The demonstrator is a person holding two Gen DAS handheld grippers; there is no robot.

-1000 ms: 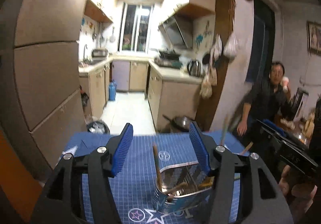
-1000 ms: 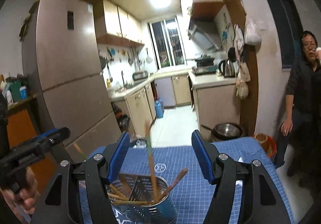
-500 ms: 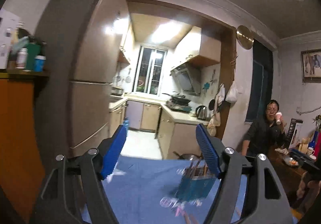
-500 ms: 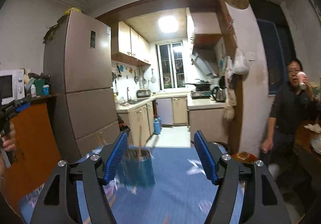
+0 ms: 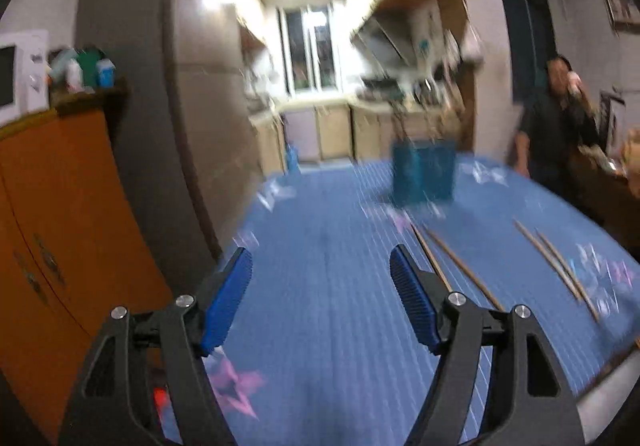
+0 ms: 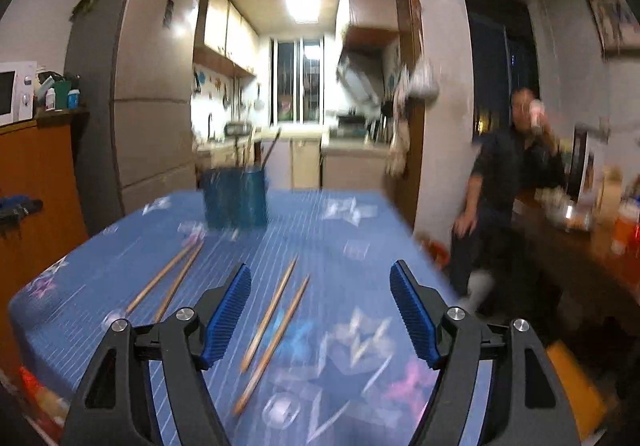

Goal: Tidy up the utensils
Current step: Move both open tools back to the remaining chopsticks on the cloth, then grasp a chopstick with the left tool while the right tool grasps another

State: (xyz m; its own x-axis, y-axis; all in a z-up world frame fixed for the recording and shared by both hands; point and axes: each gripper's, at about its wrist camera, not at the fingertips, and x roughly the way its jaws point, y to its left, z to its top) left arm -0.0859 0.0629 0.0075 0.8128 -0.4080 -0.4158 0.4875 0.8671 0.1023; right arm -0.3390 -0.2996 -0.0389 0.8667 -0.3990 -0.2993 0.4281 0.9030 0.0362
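Both claws stand open and empty; the left gripper [image 5: 320,296] hangs over bare blue tablecloth [image 5: 328,326] with nothing between its blue pads, and the right gripper [image 6: 320,310] spreads its jaws above the nearer pair of chopsticks [image 6: 276,322], which lie flat between them but untouched. A second pair of chopsticks [image 6: 168,278] lies further to the left in the right wrist view, side by side and pointing toward the blue utensil holder [image 6: 235,198] at the far end of the table; that holder stands upright, with what look like a few sticks already rising from it, though motion blur makes this uncertain. The wide jaw setting suits a low approach to thin sticks lying flat; each claw probably means to take one pair, since the pairs lie well apart. The holder sits far from both pairs, so each pickup calls for a carry across the cloth. A person [image 6: 516,166] sits beyond the table's right edge.
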